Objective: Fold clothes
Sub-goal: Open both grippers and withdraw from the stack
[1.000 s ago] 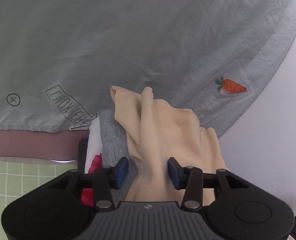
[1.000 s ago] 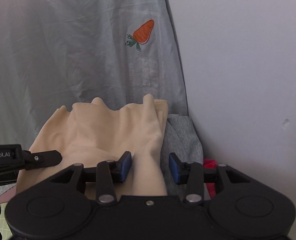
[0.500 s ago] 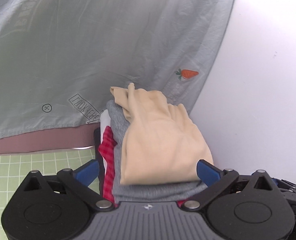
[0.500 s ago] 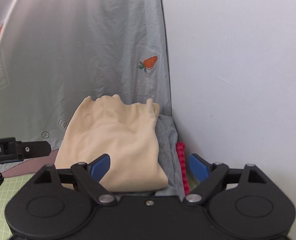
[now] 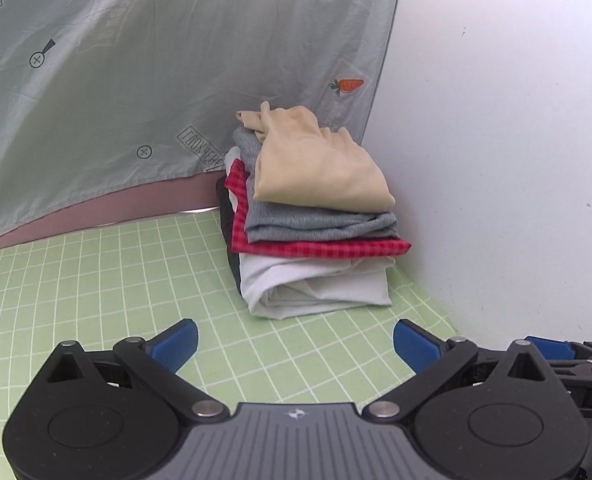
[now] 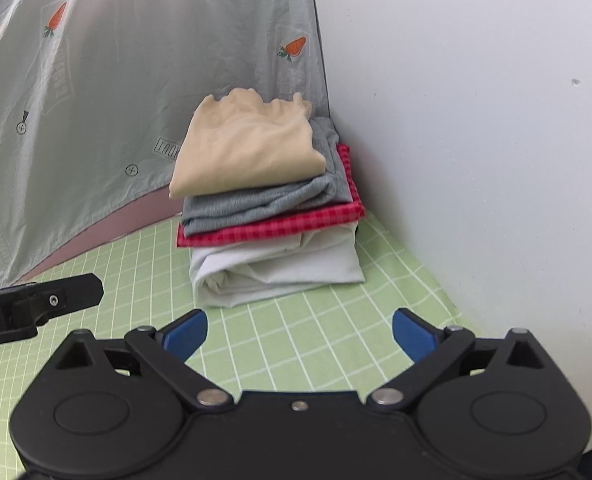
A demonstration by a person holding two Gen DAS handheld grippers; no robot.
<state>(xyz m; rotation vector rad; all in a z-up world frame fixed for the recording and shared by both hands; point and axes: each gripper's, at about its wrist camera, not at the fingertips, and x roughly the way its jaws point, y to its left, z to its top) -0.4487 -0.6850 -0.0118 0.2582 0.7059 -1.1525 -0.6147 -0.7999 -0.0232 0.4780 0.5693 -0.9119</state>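
a soft, rumpled beige knit garment (image 5: 320,168) tops a neat stack of folded clothes (image 6: 272,216): a ribbed grey knit (image 6: 264,200) under it, then red checked cloth (image 6: 272,229), then smooth white cotton (image 6: 280,272) (a dark layer shows at the left edge). the stack sits on the pale green gridded mat (image 5: 108,280), in the corner by the white wall (image 5: 496,140) and the thin grey carrot-print sheet (image 5: 136,60). the left gripper (image 5: 294,342) and right gripper (image 6: 300,334) both hover with blue-padded fingers spread wide, holding nothing.

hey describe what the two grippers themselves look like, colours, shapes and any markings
The left gripper has a black body with two round discs, a ribbed grey centre panel with a small emblem, silver pivot pins and blue fingers. The right gripper is all black, with the same discs, silver pins and blue fingers.
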